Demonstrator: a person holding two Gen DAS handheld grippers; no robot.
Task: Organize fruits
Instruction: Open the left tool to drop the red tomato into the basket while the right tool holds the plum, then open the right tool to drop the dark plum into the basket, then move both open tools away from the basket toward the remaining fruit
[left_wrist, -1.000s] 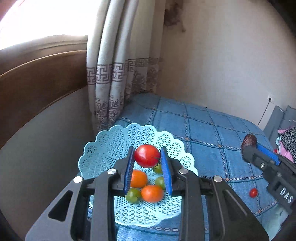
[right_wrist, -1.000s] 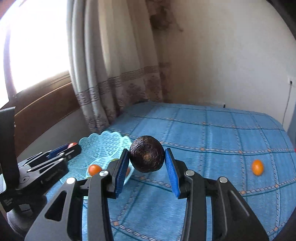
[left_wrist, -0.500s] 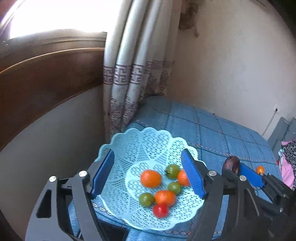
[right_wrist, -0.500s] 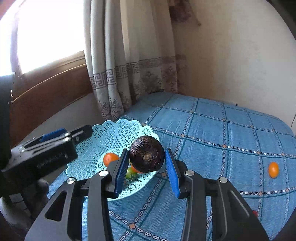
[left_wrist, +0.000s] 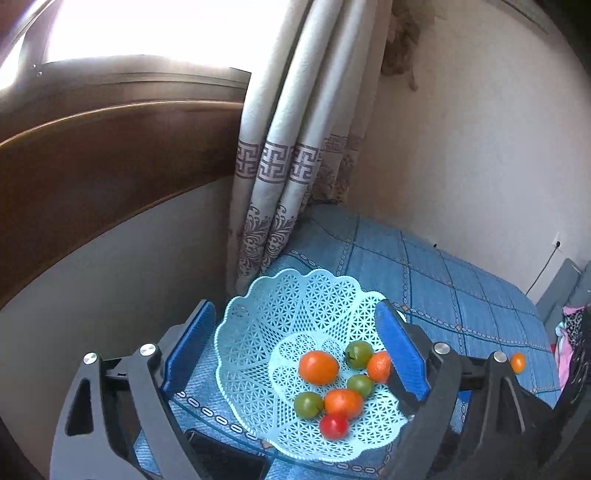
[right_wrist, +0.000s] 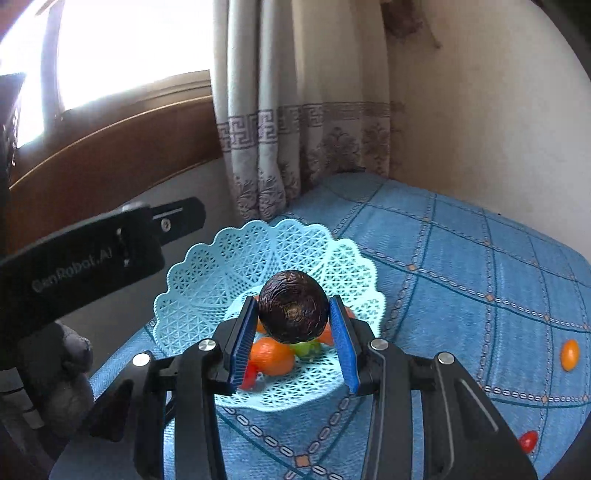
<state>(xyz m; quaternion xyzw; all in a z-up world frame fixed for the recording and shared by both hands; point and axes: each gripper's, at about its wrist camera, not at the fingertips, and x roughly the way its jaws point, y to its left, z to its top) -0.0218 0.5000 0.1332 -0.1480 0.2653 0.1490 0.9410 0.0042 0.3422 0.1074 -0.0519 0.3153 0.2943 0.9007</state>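
The left gripper let go of the red tomato, which dropped from between its jaws into the basket. The right gripper carried its clamped dark fruit over the basket.

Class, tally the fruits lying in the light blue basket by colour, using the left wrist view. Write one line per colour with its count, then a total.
In the basket, left wrist view:
Orange: 3
Green: 3
Red: 1
Total: 7
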